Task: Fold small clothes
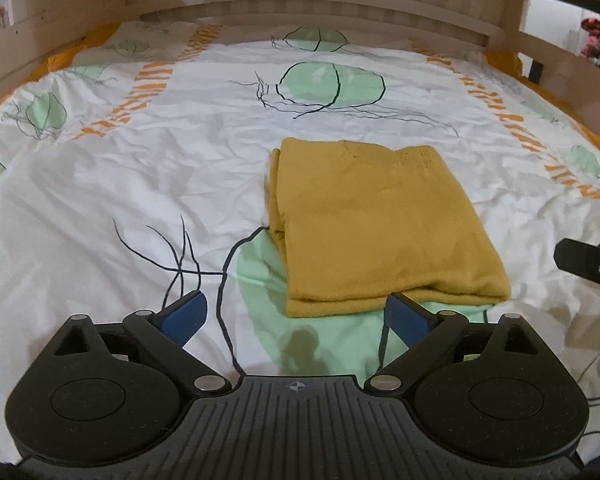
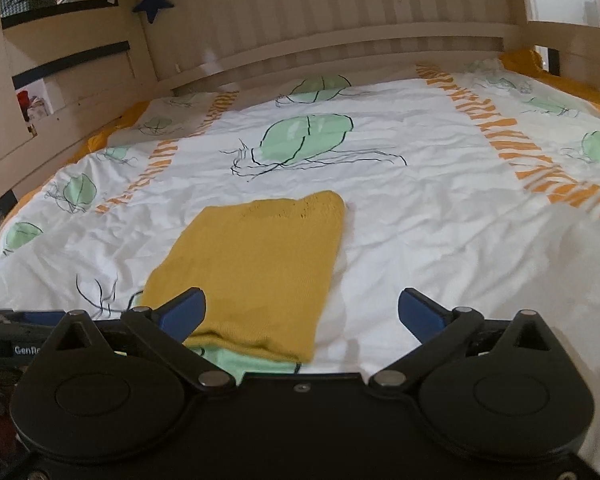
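A mustard-yellow knitted garment [image 1: 380,224] lies folded into a flat rectangle on the printed bed cover [image 1: 100,208]. My left gripper [image 1: 296,314] hovers just short of its near edge, open, with nothing between the blue pads [image 1: 188,316]. In the right wrist view the same folded garment [image 2: 256,264] lies ahead and to the left. My right gripper [image 2: 302,312] is open and empty above the garment's near right corner, its left pad [image 2: 184,314] over the yellow cloth. Part of the right gripper [image 1: 592,266] shows at the right edge of the left wrist view.
The white bed cover [image 2: 440,220] has green blobs, black scribbles and orange stripes. A pale wooden headboard [image 1: 312,4] and side rails [image 2: 60,92] enclose the bed. A dark blue star [image 2: 153,2] hangs at the back left. Wide bare cover lies on both sides of the garment.
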{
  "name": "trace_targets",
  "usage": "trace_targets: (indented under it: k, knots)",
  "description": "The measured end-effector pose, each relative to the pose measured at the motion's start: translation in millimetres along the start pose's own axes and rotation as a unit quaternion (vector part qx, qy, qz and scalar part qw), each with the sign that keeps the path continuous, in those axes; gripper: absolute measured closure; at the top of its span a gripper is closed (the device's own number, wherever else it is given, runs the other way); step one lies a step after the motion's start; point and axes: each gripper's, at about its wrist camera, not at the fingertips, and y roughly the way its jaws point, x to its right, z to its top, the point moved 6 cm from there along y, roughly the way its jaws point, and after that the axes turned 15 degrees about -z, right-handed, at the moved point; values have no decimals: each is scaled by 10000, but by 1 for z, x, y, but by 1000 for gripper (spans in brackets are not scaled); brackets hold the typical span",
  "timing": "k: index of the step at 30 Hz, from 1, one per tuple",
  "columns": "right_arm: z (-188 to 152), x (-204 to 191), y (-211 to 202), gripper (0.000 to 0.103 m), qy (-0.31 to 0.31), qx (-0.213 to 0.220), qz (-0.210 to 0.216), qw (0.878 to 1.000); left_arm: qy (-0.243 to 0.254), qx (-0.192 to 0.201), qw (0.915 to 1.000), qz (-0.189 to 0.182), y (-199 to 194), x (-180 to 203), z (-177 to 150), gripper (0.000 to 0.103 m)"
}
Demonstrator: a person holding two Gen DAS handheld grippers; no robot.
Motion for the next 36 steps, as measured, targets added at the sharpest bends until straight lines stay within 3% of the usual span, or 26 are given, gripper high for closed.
trace_targets:
  k: [7,15,24,36]
  knots:
    - [-7,-1,-12,1,-181,96,-162,9997,58,6,9995,315,-7,5,1,7]
    - [-3,-8,-22,1,-235,325,-419,9983,30,-106,9996,262,-8,10,-1,7]
    - [-5,-15,-19,1,-197,114,-168,9996,-59,-181,9996,214,-8,10,-1,7]
    - [-8,-19,-13,1,-233,-104,-181,9995,-178,-281,9993,145,-5,7,-2,7]
